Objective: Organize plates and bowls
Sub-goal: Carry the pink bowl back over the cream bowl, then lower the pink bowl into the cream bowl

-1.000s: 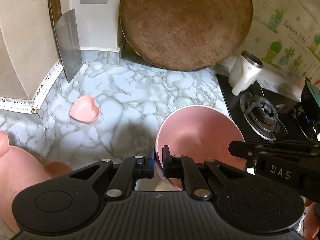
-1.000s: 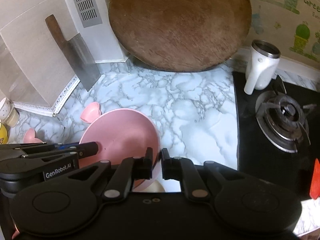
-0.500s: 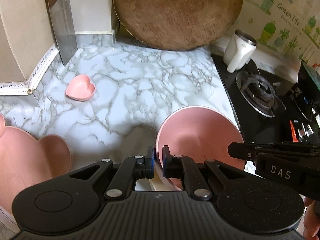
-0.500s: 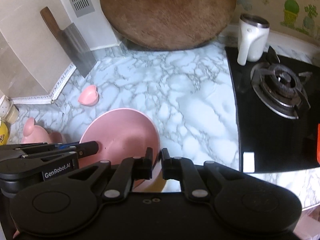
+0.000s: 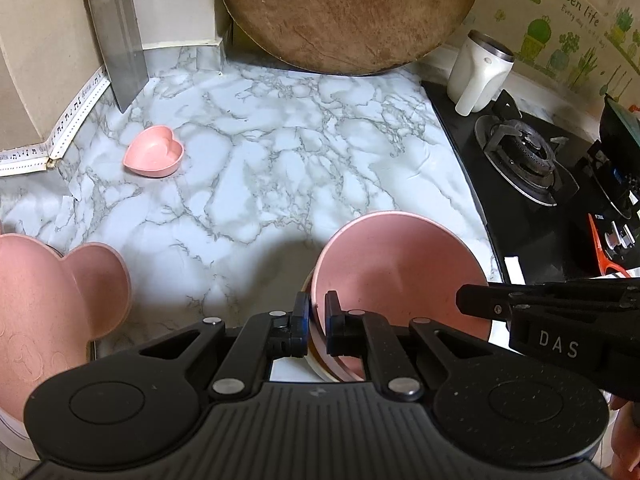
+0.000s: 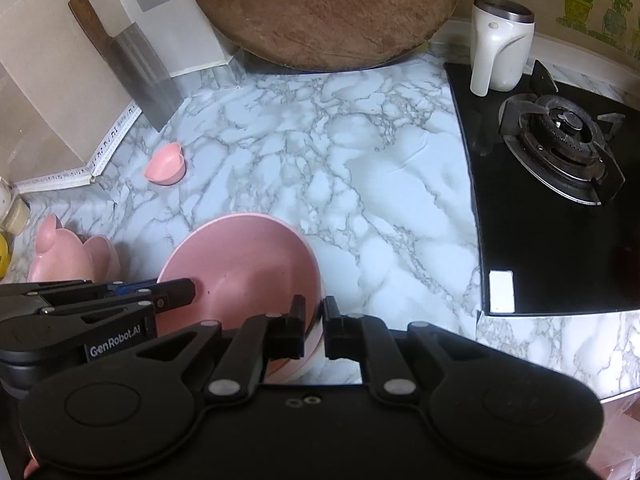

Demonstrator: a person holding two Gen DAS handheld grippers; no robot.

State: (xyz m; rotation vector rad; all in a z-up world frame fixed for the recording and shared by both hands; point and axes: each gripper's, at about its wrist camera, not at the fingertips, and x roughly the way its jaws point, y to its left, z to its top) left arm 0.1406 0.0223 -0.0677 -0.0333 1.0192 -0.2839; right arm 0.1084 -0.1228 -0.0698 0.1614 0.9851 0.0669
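Over the marble-patterned counter (image 5: 280, 168) we hold a round pink bowl (image 5: 396, 272) by its rim from both sides: our left gripper (image 5: 317, 322) is clamped on its left edge, our right gripper (image 6: 315, 328) pinched on its right edge. A cream rim shows just beneath it, perhaps a second bowl nested underneath. Well apart to the left sit a small heart-shaped pink dish (image 5: 154, 154) and a pink mouse-eared plate (image 5: 52, 292). Behind, a round wooden board (image 5: 344, 12) leans against the wall beside a cleaver (image 5: 118, 44).
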